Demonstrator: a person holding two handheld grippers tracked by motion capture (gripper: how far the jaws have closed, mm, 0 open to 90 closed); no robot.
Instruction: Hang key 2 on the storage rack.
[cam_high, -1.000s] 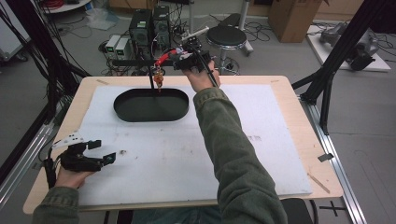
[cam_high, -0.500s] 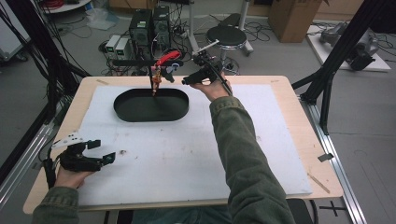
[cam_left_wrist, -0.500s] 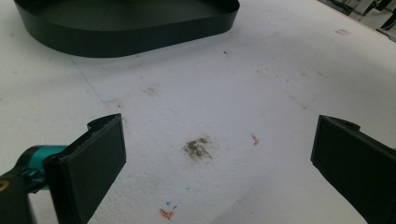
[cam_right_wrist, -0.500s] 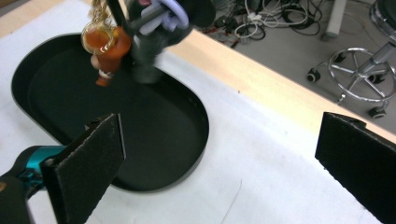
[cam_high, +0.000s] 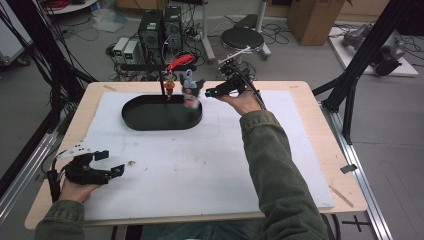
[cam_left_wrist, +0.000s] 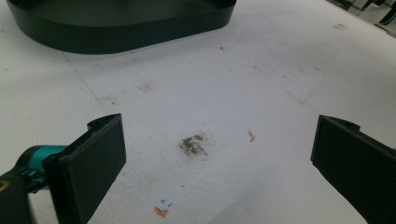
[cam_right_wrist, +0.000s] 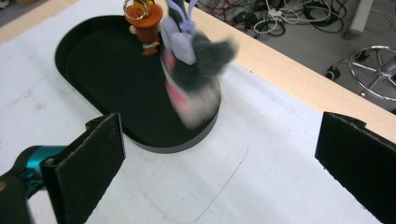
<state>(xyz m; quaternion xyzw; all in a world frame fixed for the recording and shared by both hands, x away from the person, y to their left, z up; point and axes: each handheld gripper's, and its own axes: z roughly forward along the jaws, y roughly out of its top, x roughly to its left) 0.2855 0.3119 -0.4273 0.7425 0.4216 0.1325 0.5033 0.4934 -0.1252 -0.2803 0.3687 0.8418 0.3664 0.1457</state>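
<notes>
**Two hanging toys over the tray, both claws spread**

I count two grippers, two small toys, one tray and one stand.

The right gripper (cam_high: 207, 93) is held at the far side of the table. Its jaws have just been opening, and now they stand wide apart with nothing between them. Just in front of its tips hangs a grey plush toy (cam_high: 190, 90), blurred in the picture. Beyond that toy, farther from the claw, hangs a small orange figure (cam_high: 169, 89). Both hang from the arm of a black stand (cam_high: 163, 75), above the far edge of the black oval tray (cam_high: 132, 120).

The right gripper view shows what the high view cannot: the grey plush toy (cam_right_wrist: 189, 70) has pale lilac ears or straps on top and a pink patch below, and the orange figure (cam_right_wrist: 145, 25) carries a metal ring. From there the toy hangs ahead of the open jaws, not touching them, over the near end of the black oval tray (cam_right_wrist: 74, 42).

The left gripper (cam_high: 109, 162) rests low at the near corner, well apart from the tray. The left gripper view shows its jaws spread and empty, and between them a brown stain (cam_left_wrist: 193, 145) on the white mat (cam_left_wrist: 280, 93), with the wall of the black oval tray (cam_left_wrist: 116, 35) farther ahead.
</notes>
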